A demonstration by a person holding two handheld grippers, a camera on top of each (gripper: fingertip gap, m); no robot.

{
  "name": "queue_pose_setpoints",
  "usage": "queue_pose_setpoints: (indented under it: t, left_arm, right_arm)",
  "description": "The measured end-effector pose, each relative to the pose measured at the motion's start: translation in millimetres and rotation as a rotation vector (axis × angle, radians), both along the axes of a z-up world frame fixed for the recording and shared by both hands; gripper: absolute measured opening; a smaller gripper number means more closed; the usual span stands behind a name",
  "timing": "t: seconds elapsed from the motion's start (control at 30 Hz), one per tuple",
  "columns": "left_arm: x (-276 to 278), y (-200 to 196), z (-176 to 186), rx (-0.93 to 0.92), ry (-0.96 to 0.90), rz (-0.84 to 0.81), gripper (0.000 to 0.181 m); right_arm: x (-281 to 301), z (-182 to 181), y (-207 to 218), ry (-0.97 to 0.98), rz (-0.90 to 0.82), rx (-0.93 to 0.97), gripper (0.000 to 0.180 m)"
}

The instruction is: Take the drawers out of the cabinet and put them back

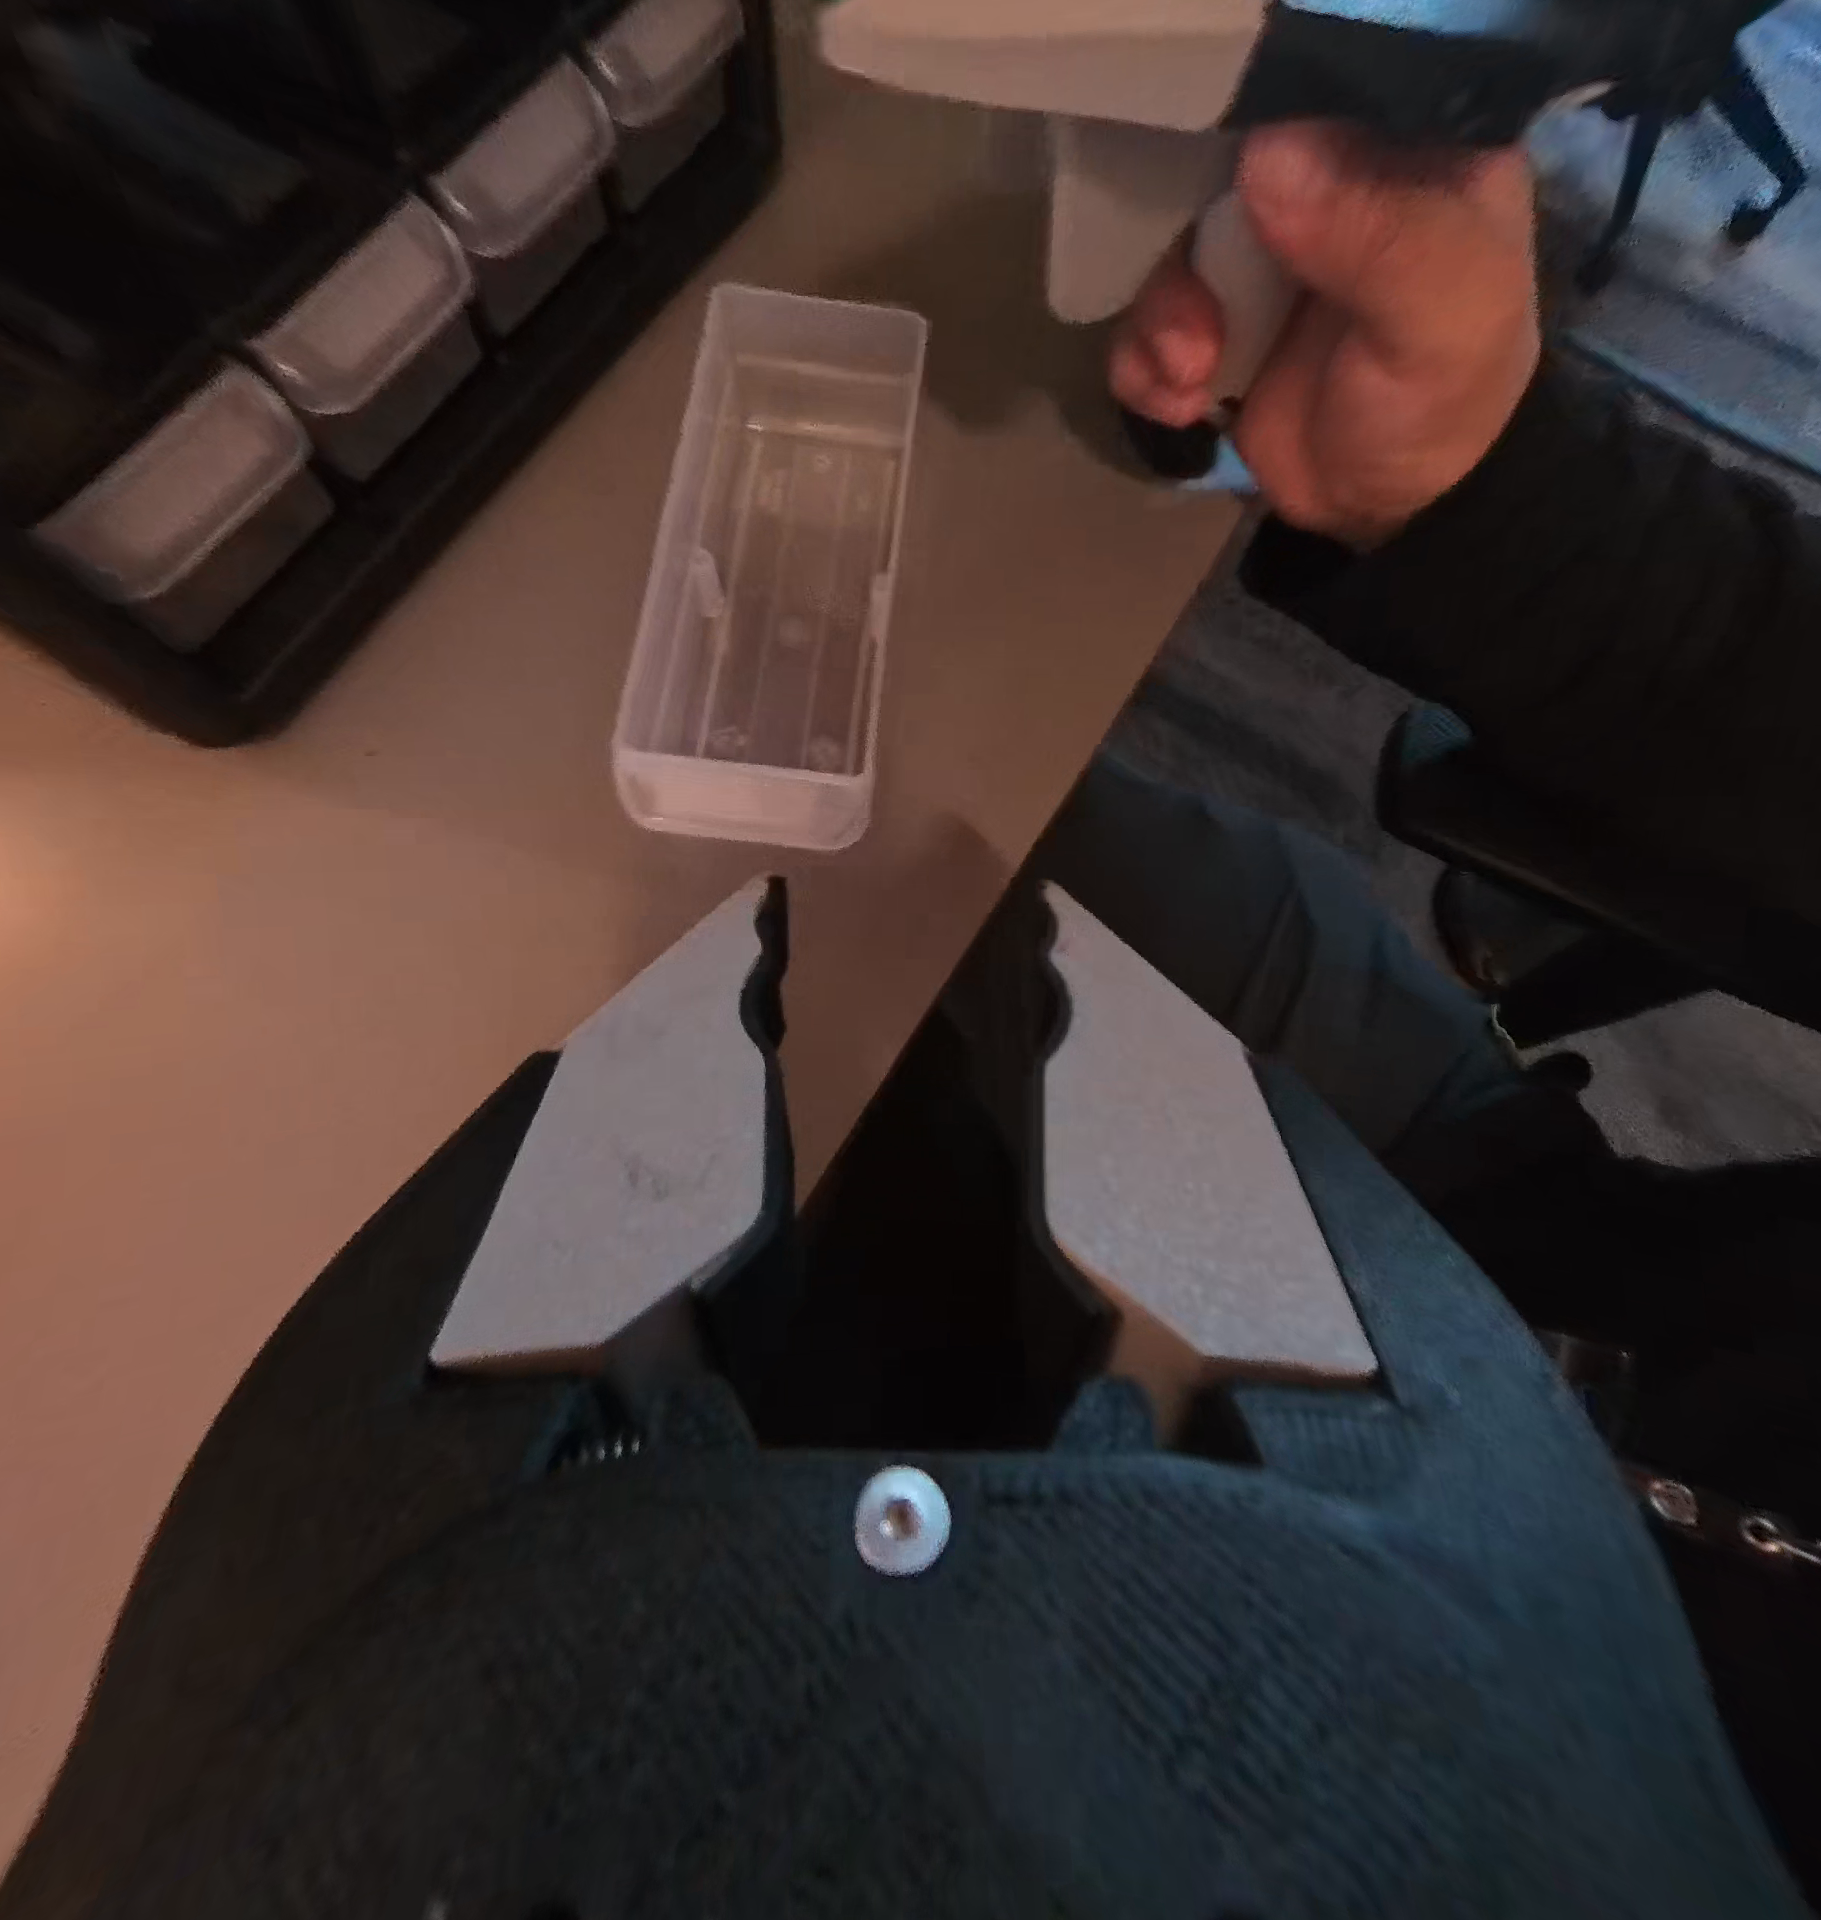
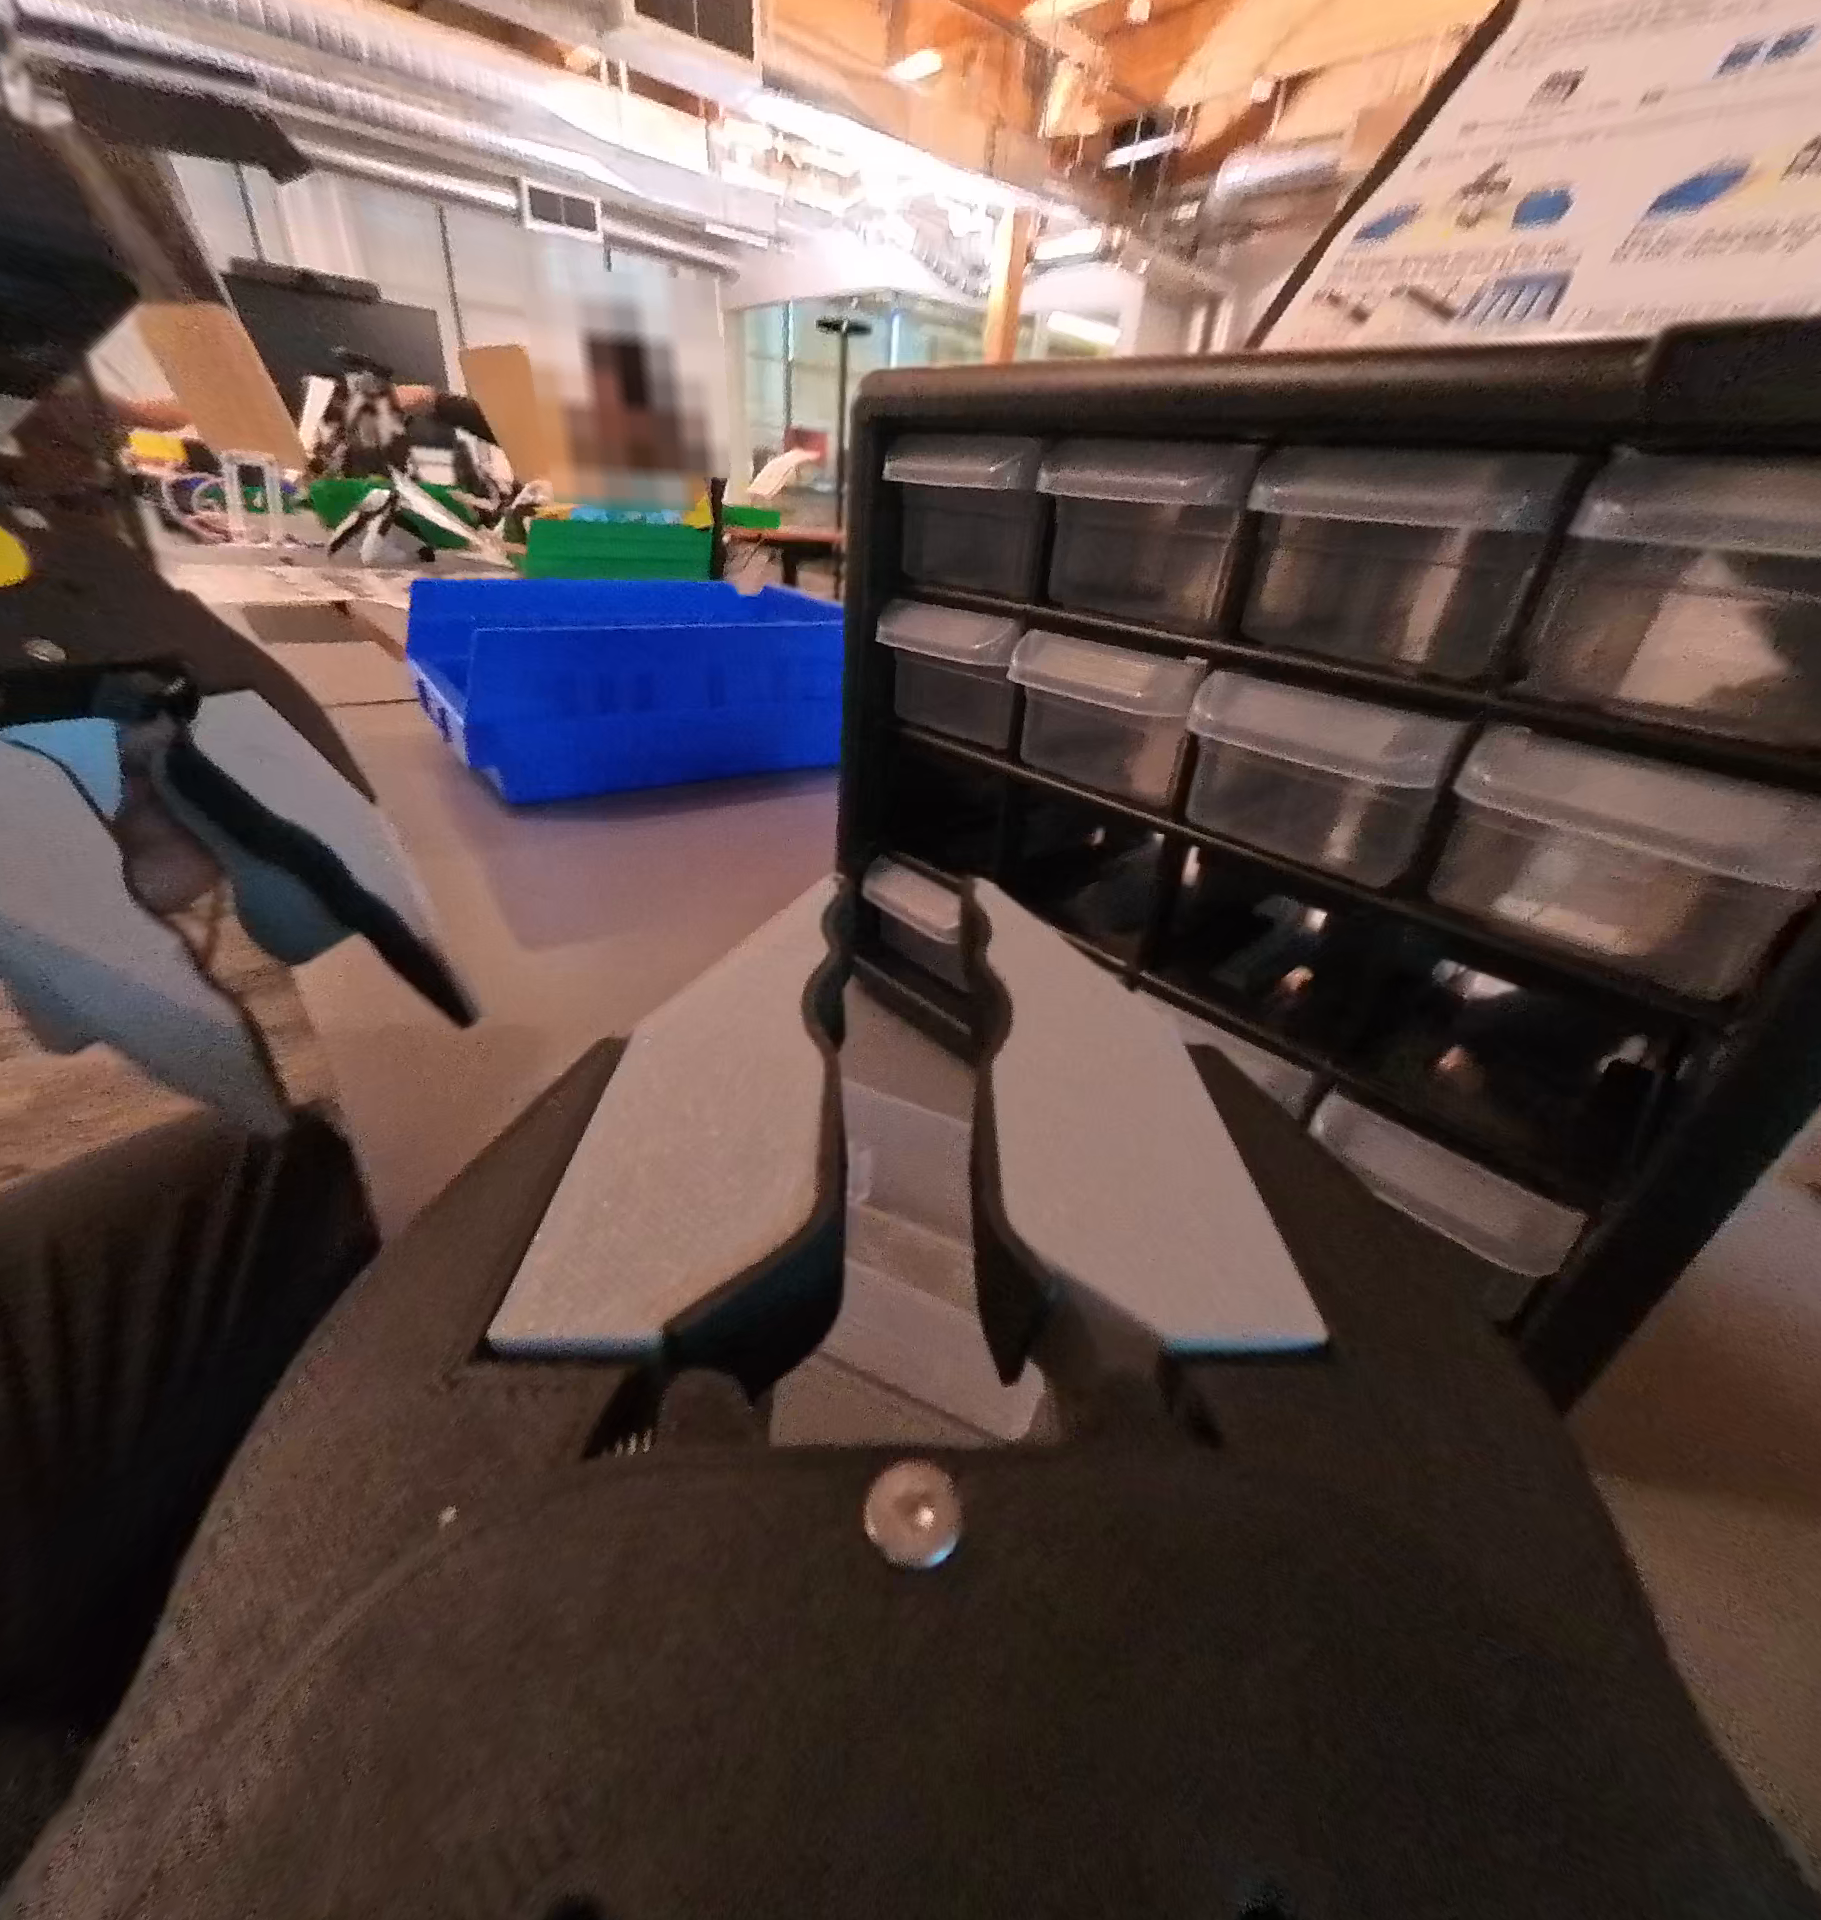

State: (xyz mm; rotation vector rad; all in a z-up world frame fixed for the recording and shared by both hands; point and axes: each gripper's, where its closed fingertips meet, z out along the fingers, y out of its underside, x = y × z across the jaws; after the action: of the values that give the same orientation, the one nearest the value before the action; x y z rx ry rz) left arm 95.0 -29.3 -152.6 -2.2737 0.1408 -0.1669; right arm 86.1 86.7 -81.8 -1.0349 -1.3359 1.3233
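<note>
With the left gripper (image 1: 906,904) spread empty just short of the clear drawer (image 1: 771,582) (right gripper (image 2: 901,914) parted, empty, at the cabinet (image 2: 1405,748)), we should square up, then pinch its near end wall.

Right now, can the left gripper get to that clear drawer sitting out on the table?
Probably yes. The left gripper is open, the clear drawer lies just past its fingertips, and nothing sits between them.

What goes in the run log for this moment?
left gripper: open, empty, just short of clear drawer on table | right gripper: open, empty, facing cabinet | several slots empty
</note>
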Motion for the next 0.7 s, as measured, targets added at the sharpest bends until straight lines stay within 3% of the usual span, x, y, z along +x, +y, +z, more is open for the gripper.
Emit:
queue_pose_setpoints:
  t: [0.03, 0.1, 0.17, 0.23, 0.3, 0.33, 0.53, 0.7]
  left_arm:
    - [-5, -4, 3, 0.018, 0.000, 0.016, 0.044]
    - [-18, -12, 6, 0.041, 0.002, 0.052, 0.044]
    - [-28, -16, 7, 0.059, 0.004, 0.080, 0.045]
    - [-37, -18, 9, 0.074, 0.021, 0.107, 0.046]
    - [-49, -20, 11, 0.067, 0.081, 0.127, 0.049]
    - [-56, -21, 13, 0.070, 0.111, 0.144, 0.049]
    - [-79, -31, 17, 0.078, 0.113, 0.185, 0.051]
    - [-90, -24, 15, 0.098, 0.129, 0.205, 0.050]
  right_arm:
    - [4, 6, -5, -0.027, 0.049, -0.020, 0.018]
    - [12, 14, -17, -0.139, 0.139, -0.063, 0.002]
    - [21, 15, -26, -0.290, 0.183, -0.092, 0.030]
    - [31, 19, -35, -0.368, 0.180, -0.098, 0.036]
    - [37, 22, -47, -0.419, 0.164, -0.094, 0.057]
    - [38, 18, -57, -0.462, 0.169, -0.082, 0.059]
    - [22, -31, -91, -0.666, 0.145, 0.122, 0.043]
    - [48, -42, -85, -0.777, 0.235, 0.021, 0.031]
